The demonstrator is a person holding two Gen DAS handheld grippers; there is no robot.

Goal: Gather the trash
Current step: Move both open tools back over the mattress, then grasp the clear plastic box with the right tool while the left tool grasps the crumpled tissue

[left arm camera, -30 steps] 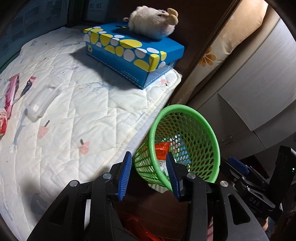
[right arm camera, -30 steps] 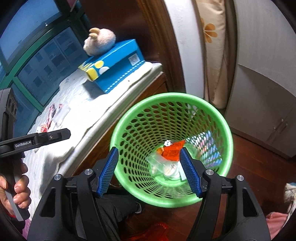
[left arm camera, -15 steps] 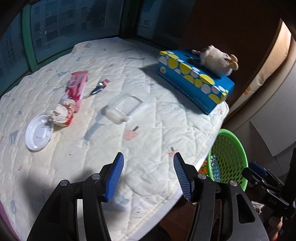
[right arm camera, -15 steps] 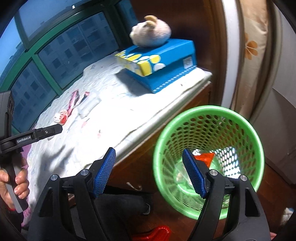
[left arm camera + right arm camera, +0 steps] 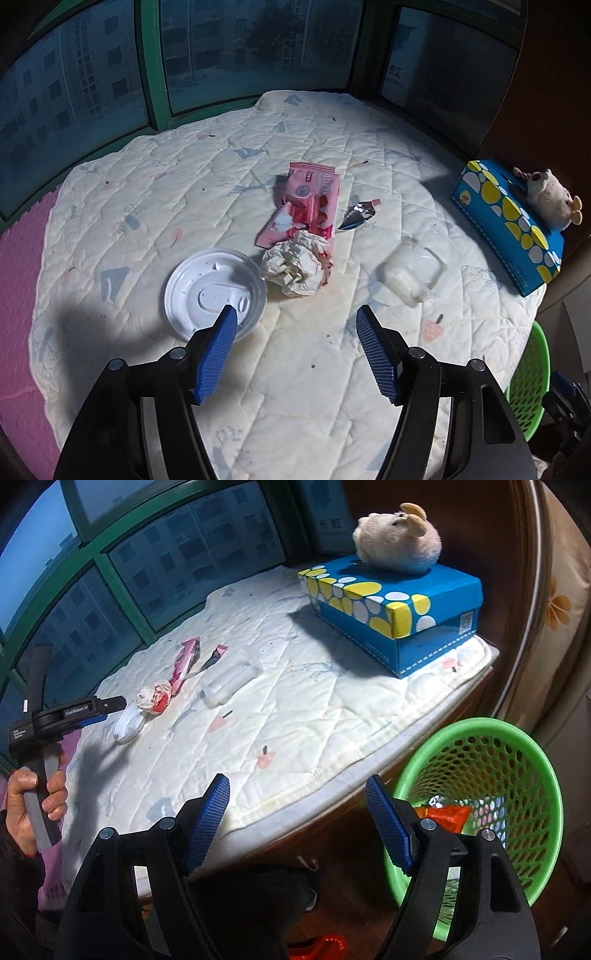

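Hovering over the quilted pad [image 5: 147, 206], the left gripper [image 5: 295, 325] has its fingers wide apart, with the crumpled tissue [image 5: 295, 267] just beyond them and the white lid [image 5: 214, 291] by the left finger. Farther off lies the pink wrapper [image 5: 310, 203]. The right gripper [image 5: 297, 797], fingers also apart and empty, hangs beside the green basket [image 5: 524, 760].

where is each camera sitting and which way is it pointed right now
Left wrist: on the open left gripper, above the quilted pad, facing the window; own blue fingers show.
Right wrist: on the open right gripper, off the pad's edge beside the green basket, looking along the pad; its fingers, the left gripper and the holding hand show.
Shared: white lid, crumpled paper, pink wrapper, clear container, blue tissue box.
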